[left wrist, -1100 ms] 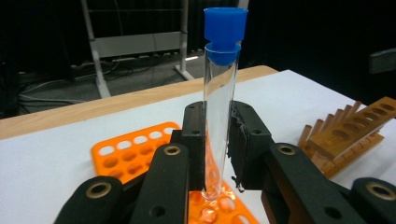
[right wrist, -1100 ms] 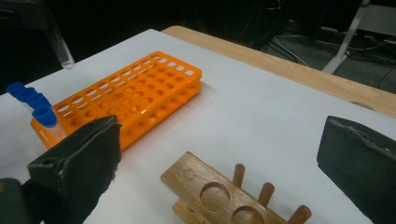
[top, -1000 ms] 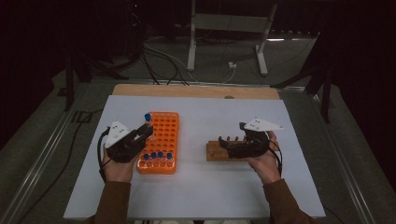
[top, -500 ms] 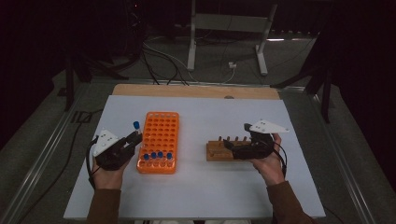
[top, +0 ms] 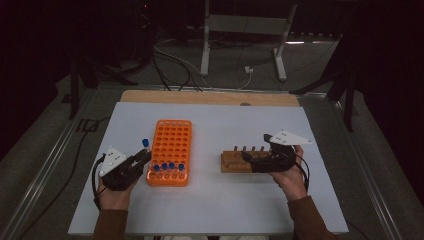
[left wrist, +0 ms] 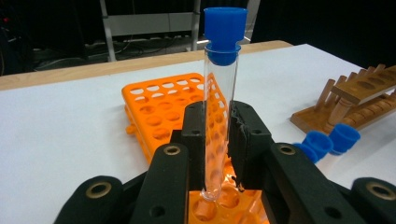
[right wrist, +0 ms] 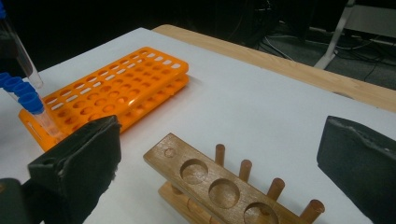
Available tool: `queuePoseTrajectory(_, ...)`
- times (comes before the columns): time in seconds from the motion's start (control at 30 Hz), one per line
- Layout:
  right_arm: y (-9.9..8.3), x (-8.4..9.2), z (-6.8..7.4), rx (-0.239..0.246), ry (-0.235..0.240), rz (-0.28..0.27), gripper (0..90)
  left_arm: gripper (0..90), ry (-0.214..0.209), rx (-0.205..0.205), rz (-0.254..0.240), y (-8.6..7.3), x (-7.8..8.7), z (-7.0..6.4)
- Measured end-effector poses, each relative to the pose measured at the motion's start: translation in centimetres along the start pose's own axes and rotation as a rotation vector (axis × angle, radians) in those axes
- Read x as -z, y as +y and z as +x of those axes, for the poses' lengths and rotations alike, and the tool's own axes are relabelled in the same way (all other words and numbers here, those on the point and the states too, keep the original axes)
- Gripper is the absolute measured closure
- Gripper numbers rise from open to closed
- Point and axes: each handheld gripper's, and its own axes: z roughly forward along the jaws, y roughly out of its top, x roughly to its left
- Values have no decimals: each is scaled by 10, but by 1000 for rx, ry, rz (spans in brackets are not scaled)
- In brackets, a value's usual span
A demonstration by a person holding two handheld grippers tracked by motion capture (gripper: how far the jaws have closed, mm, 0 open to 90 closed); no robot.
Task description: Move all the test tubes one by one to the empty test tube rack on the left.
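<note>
Between the two black jaws at the middle of the left gripper view, the left claw (left wrist: 218, 140) is clamped on a clear tube (left wrist: 219, 107) with a blue cap (left wrist: 225, 35), gripped around its lower half so the capped end stands upright above the jaws and the rounded bottom hangs just over the near holes of the orange rack (left wrist: 163, 116). By its look the tube is light, stiff and smooth-walled, so it could slip or crack under a hard squeeze; a hold on the middle of the barrel, below the cap, seems the safest, leaving the tip free to find a hole. Just right of it, lower right in that view, other capped tubes (left wrist: 329, 140) already stand in the rack. From the high view the left claw (top: 142, 159) sits at the lower left beside the rack (top: 170, 145) on the white bench (top: 215, 210). Farther right, the right claw (top: 252, 159) stands wide apart with nothing between its jaws, straddling the wooden rack (right wrist: 219, 186), whose round holes are empty.
</note>
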Motion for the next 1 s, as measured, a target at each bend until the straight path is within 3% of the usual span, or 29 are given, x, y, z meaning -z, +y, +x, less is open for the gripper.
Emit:
queuePoseTrajectory(0.33,-6,4,-4,-5,-9,4,1,783,-11,10,36,-15,0,0)
queuePoseTrajectory(0.63,-10,10,-8,-14,-19,5,2,783,-26,0,48,-20,0,-3)
queuePoseTrajectory(1.0,-18,14,-13,-38,-14,7,2,783,-22,-30,126,-33,-5,-3)
